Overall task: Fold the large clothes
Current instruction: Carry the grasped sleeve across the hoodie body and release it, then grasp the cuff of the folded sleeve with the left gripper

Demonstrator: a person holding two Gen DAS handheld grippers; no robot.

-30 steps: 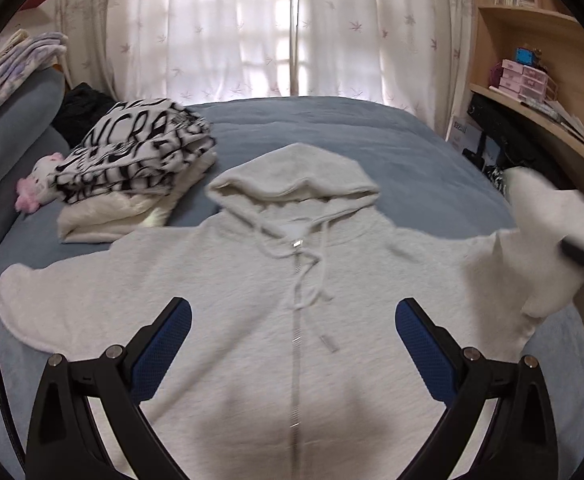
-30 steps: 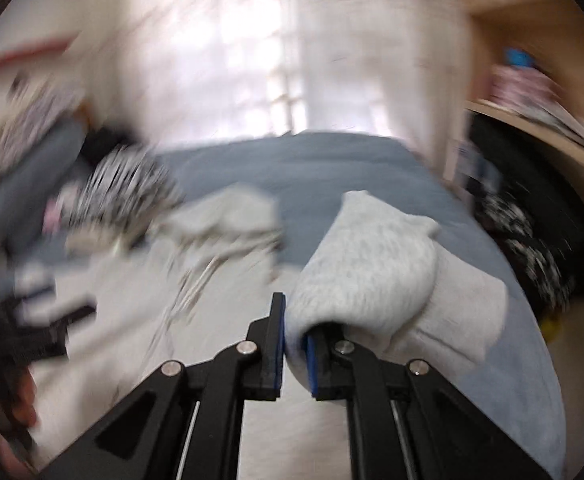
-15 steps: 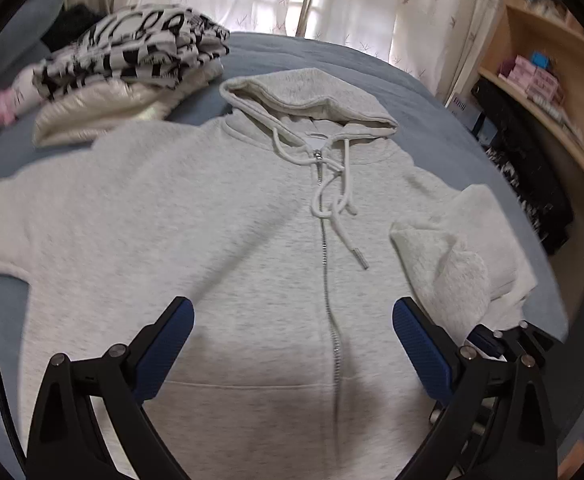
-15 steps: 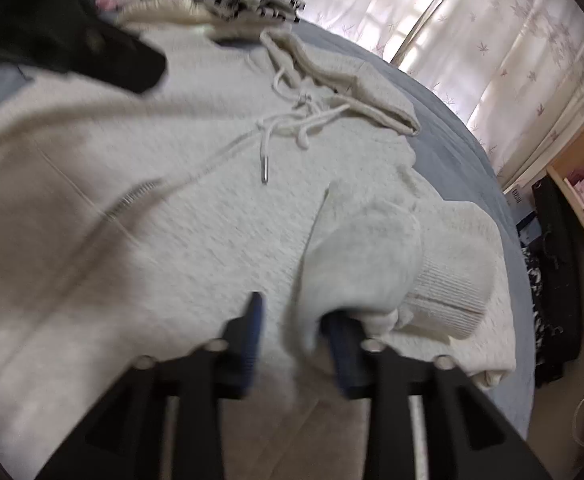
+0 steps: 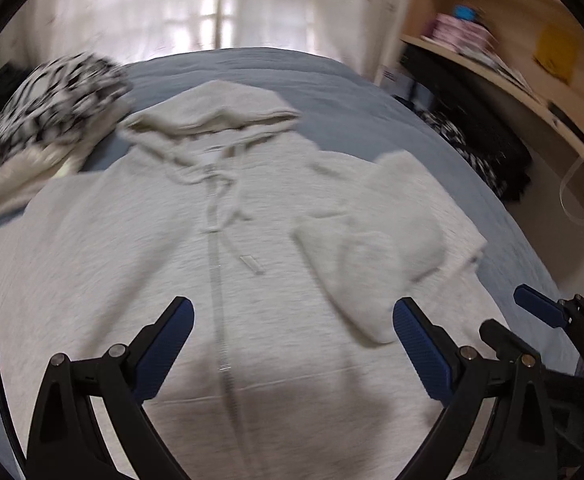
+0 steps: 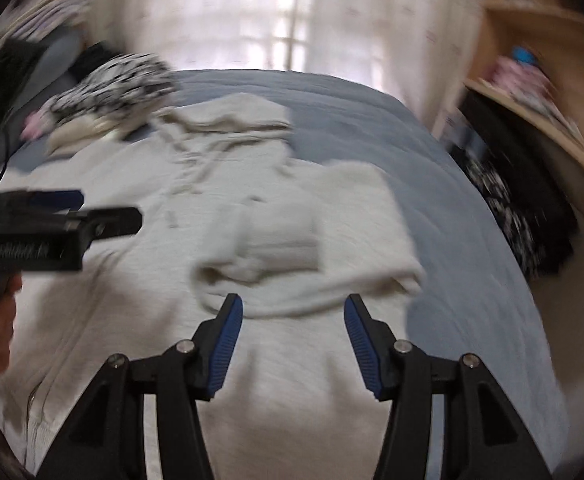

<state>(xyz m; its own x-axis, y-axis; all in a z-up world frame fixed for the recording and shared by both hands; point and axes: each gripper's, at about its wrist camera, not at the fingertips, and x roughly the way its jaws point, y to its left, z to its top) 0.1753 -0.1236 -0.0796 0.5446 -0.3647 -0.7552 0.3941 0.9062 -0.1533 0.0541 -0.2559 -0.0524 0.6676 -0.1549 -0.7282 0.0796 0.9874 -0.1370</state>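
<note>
A: Hoodie on a blue bed, zip side up, filling the centre of the left wrist frame. Hood at upper centre, hem off the bottom edge, so its long axis runs top to bottom along the zip.

B: And the sleeves?

A: One sleeve lies doubled over the body at centre right, cuff pointing toward the lower right. The other spreads out past the left edge, not yet folded.

B: Fingers?

A: The left gripper stands wide apart over the lower chest, holding nothing. The right gripper has just been opening; its fingers now sit roughly half apart, and the folded sleeve lies just beyond the tips, not between them, so it looks let go.

B: Which hand is nearer the next job?

A: By my reading, the left. The flat sleeve lies to the left of its fingers, across the zip line, while the right gripper sits at the far lower right edge.

B: Anything else on the bed?

A: Stack of folded clothes at upper left, just beside the hood.
</note>
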